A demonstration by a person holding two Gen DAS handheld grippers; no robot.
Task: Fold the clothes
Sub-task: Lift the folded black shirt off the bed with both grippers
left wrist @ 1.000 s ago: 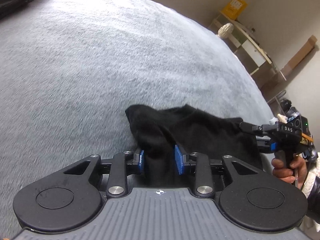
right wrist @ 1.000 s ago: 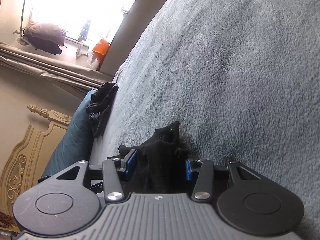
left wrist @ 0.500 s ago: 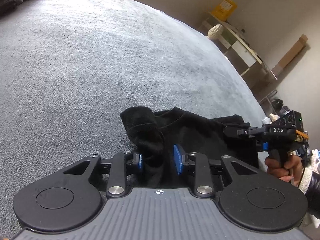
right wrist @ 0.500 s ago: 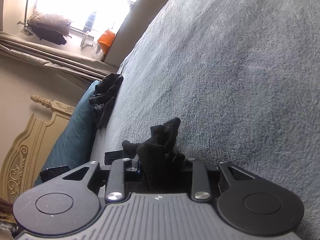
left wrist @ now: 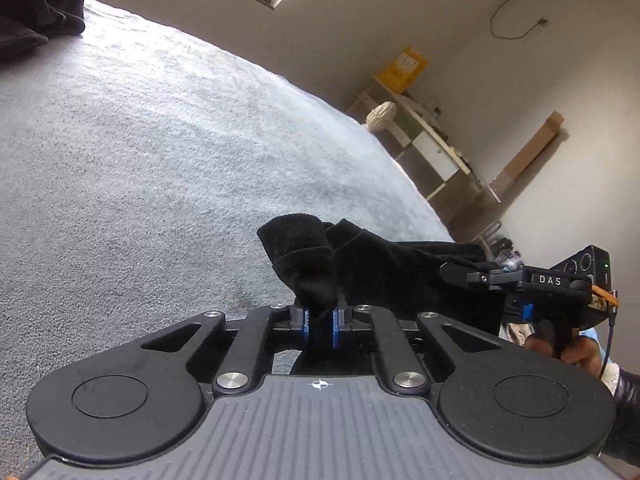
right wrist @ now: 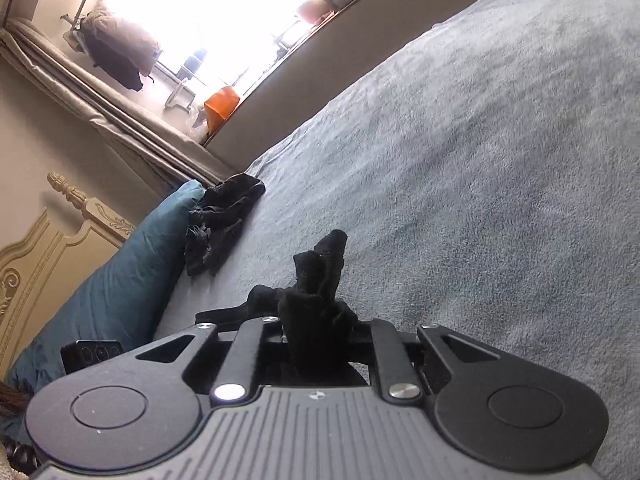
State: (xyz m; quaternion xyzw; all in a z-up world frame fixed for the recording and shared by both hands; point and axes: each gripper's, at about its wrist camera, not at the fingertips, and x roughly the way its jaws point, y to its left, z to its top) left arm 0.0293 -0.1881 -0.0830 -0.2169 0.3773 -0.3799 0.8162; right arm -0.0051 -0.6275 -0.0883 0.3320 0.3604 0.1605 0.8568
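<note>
The left gripper (left wrist: 319, 328) is closing its blue pads on a bunched edge of the black garment (left wrist: 384, 276); the right gripper (right wrist: 316, 344) is closing on another bunch, its pads hidden by cloth. The garment hangs slack between them just above the grey fleece blanket (left wrist: 160, 152). It looks light, soft and floppy, probably a thin knit, so hemmed corners give the surest hold.
</note>
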